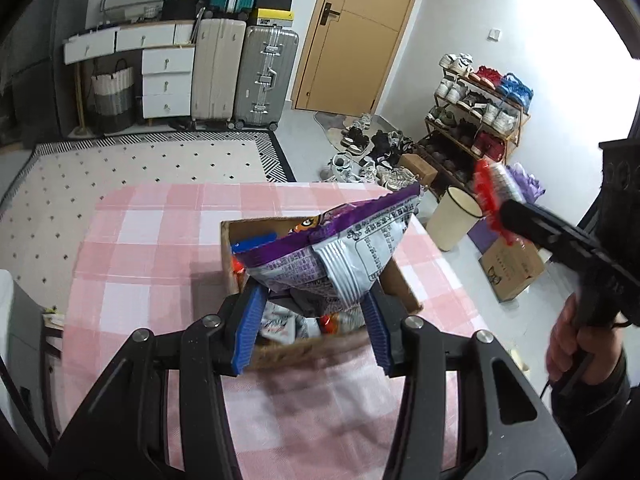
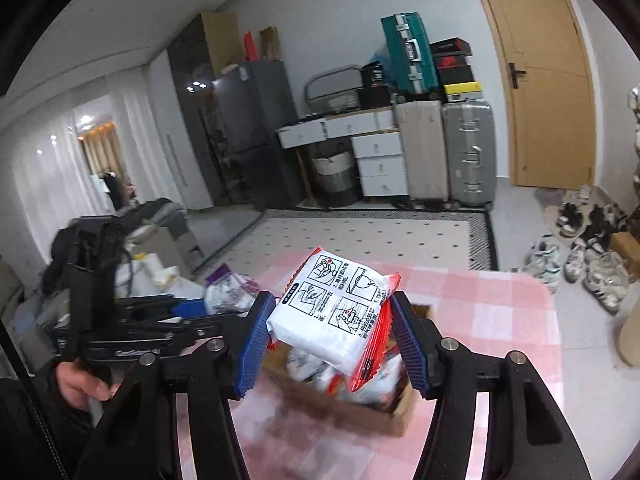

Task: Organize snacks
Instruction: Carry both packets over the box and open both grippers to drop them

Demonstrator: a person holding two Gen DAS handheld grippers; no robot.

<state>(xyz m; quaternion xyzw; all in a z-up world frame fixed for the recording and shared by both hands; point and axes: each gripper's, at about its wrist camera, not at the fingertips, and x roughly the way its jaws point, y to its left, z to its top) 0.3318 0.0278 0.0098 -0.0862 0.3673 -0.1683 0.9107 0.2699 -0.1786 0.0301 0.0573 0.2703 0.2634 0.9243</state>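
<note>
Left wrist view showed the left gripper [image 1: 314, 308] closed narrowly on the bottom edge of a purple and silver snack bag [image 1: 332, 244], its blue pads [image 1: 250, 332] pressing the bag from both sides. The bag hung above an open cardboard box [image 1: 400, 284] of snacks on a table with a pink checked cloth [image 1: 152, 236]. To the right, a hand [image 1: 576, 340] held the right gripper [image 1: 508, 216], which gripped a red-edged packet [image 1: 488, 196]. Right wrist view showed that gripper [image 2: 332, 332] at a middling width, clamped on a white packet with red edges [image 2: 336, 316] above the same box [image 2: 384, 412]. Beyond the table lay a patterned rug [image 2: 380, 236], then suitcases [image 2: 468, 152] and a wooden door [image 2: 548, 80].
</note>
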